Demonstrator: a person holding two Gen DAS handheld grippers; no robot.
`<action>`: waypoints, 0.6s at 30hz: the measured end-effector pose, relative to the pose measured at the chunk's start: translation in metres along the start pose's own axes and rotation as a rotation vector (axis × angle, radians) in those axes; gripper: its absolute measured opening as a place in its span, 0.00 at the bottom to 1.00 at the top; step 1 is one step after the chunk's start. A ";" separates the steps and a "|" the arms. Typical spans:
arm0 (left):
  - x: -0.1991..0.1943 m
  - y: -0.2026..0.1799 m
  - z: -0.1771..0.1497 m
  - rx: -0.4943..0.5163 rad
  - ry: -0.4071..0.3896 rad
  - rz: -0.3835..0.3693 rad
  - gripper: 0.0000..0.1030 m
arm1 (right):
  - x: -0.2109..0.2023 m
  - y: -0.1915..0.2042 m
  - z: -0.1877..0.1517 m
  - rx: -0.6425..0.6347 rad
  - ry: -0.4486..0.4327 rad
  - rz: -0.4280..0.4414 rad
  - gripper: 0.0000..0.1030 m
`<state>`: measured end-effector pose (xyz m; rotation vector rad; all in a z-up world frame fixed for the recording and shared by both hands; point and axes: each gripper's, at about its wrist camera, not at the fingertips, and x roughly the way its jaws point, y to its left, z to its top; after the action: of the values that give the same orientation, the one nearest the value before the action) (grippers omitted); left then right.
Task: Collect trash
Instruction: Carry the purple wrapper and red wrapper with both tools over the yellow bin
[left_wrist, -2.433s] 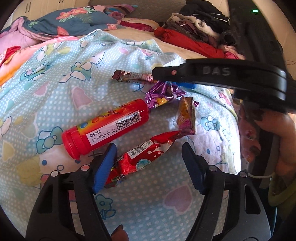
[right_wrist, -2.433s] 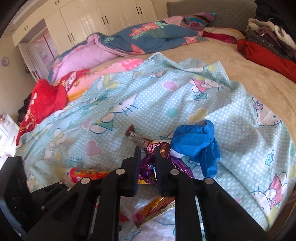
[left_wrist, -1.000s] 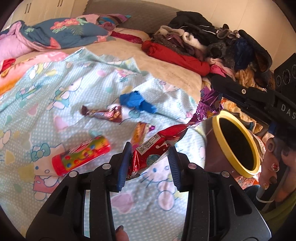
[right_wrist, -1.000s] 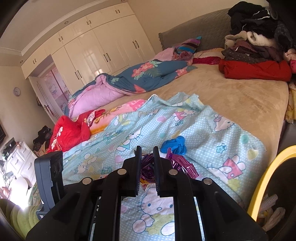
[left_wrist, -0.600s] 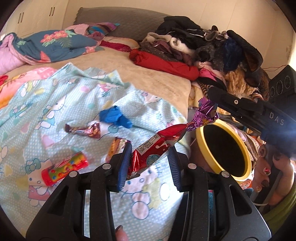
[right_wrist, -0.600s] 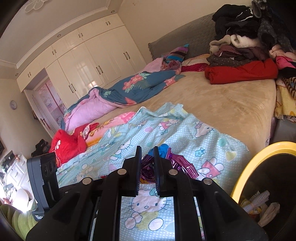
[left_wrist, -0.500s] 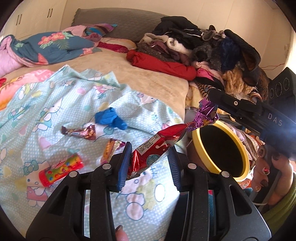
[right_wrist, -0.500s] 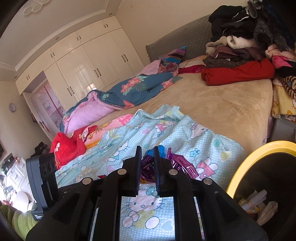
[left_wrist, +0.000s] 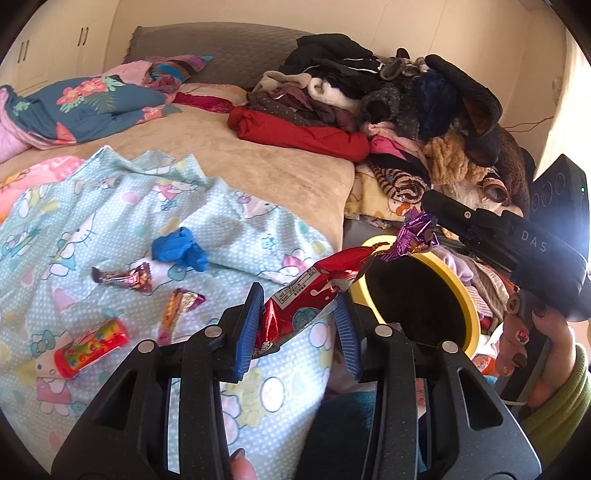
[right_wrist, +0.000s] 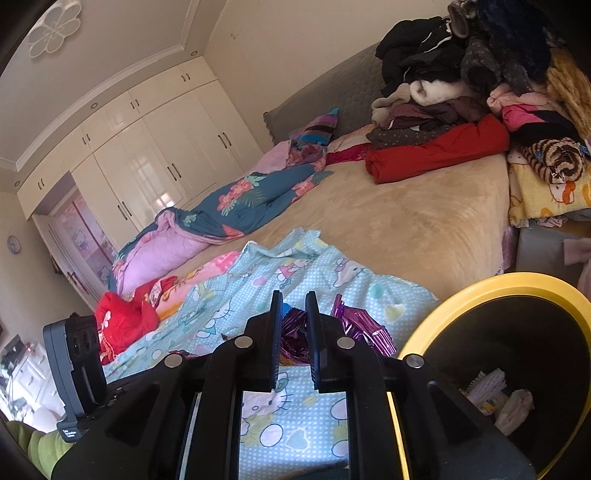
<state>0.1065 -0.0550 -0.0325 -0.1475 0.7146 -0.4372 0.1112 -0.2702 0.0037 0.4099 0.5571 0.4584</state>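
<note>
My left gripper (left_wrist: 297, 325) is shut on a red snack wrapper (left_wrist: 317, 291), held above the bed's edge with its far end over the yellow-rimmed trash bin (left_wrist: 467, 295). The right gripper (right_wrist: 291, 343) is shut on a crumpled purple foil wrapper (right_wrist: 354, 325); in the left wrist view this purple wrapper (left_wrist: 415, 232) hangs over the bin's rim. The bin (right_wrist: 495, 284) stands at the lower right in the right wrist view, with some trash inside. On the Hello Kitty blanket (left_wrist: 110, 206) lie a red candy tube (left_wrist: 90, 349), a small brown wrapper (left_wrist: 125, 277), an orange wrapper (left_wrist: 177, 306) and a blue glove (left_wrist: 181, 249).
A heap of clothes (left_wrist: 388, 103) fills the bed's far right corner beside the bin. A blue floral quilt (left_wrist: 81, 103) lies at the far left. White wardrobes (right_wrist: 147, 166) line the wall. A person's hand (left_wrist: 535, 347) grips the right tool's handle.
Both grippers have carried their wrappers away from the blanket toward the bin, which now looms larger. The left one rose a little. The trash on the blanket has dropped back to the left.
</note>
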 end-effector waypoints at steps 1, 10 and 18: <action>0.000 -0.002 0.001 0.000 -0.002 -0.002 0.30 | -0.002 -0.002 0.001 0.004 -0.004 -0.002 0.12; 0.003 -0.025 0.007 0.028 -0.015 -0.030 0.30 | -0.027 -0.028 0.000 0.052 -0.046 -0.041 0.12; 0.011 -0.050 0.008 0.069 -0.009 -0.057 0.30 | -0.042 -0.047 0.000 0.074 -0.073 -0.084 0.12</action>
<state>0.1022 -0.1043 -0.0191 -0.1053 0.6872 -0.5146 0.0940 -0.3300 -0.0015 0.4707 0.5195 0.3415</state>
